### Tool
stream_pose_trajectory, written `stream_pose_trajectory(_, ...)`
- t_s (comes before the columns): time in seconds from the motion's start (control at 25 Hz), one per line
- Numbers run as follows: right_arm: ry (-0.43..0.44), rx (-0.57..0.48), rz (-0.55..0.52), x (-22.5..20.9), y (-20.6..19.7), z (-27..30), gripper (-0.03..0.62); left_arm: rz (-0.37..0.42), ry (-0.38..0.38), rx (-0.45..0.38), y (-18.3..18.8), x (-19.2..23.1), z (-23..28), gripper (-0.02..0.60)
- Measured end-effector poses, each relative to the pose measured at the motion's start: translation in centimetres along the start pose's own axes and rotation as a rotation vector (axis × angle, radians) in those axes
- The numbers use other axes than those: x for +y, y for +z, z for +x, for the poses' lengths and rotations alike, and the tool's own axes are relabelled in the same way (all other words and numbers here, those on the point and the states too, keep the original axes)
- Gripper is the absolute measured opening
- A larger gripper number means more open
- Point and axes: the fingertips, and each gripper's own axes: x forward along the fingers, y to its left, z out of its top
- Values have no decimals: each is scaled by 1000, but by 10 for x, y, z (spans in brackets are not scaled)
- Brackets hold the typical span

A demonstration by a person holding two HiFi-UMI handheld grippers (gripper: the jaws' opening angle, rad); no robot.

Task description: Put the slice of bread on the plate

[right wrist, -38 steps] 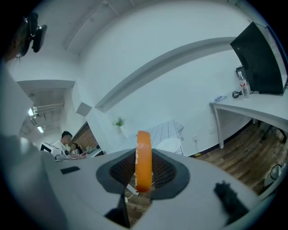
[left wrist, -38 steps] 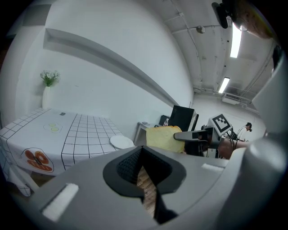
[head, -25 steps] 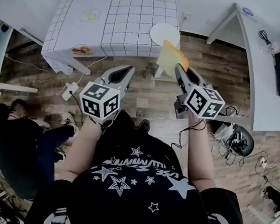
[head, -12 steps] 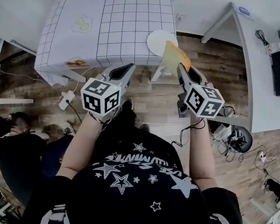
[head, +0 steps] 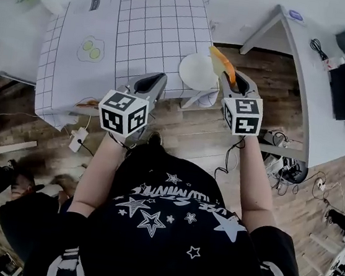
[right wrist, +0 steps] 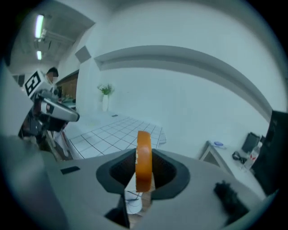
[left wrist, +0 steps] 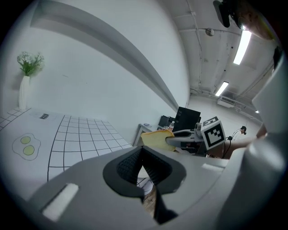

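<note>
The pale yellow bread slice with an orange crust (head: 220,62) is held off the table, clamped between the jaws of the right gripper (head: 229,80). The jaws are closed onto its lower part, and the rest stands out past the tips. The slice is seen just beside the right rim of the round white plate (head: 196,71). The plate lies at the near right corner of the table (head: 156,20), which is covered with a white grid-lined cloth. Whether the slice is over the plate cannot be told.

The left gripper (head: 156,79) is carried at the table's near edge, left of the plate, its jaws brought together on nothing.

In the right gripper view the slice is seen edge-on, with only crust shown. Its broad yellow face is shown in the left gripper view. The plate is made out clearly in the head view alone.

A fried-egg print (head: 88,48) is seen toward the table's left edge. A white vase (left wrist: 23,94) of green sprigs is seen by the far left corner.
</note>
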Motion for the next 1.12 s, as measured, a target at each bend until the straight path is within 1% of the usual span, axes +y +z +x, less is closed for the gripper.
stream_pose_trajectory(0.2, -36, 82, -305, 8, -3, 34, 95, -21, -38, 8, 9, 20, 16, 9)
stream_pose_trajectory(0.32, -44, 103, -489, 20, -8, 46, 95, -26, -50, 20, 10, 31, 22, 9)
stream_pose_trajectory(0.48, -41, 132, -657, 40, -19, 55, 95, -38, -59, 34, 7, 43, 25, 9)
stream_pose_trajectory(0.68, -35, 172, -805, 62, -34, 61, 95, -31, -81, 52, 3, 49, 24, 9)
stream_pose_trajectory(0.84, -4, 200, -890, 78, -49, 66, 95, -28, -86, 57, -1, 53, 22, 9)
stream_pose_trajectory(1.0, 18, 220, -917, 88, -62, 66, 97, -26, -87, 59, -3, 55, 18, 9)
stream_pose_trajectory(1.12, 64, 267, -907, 96, -78, 67, 114, -29, -79, 67, -7, 57, 17, 9)
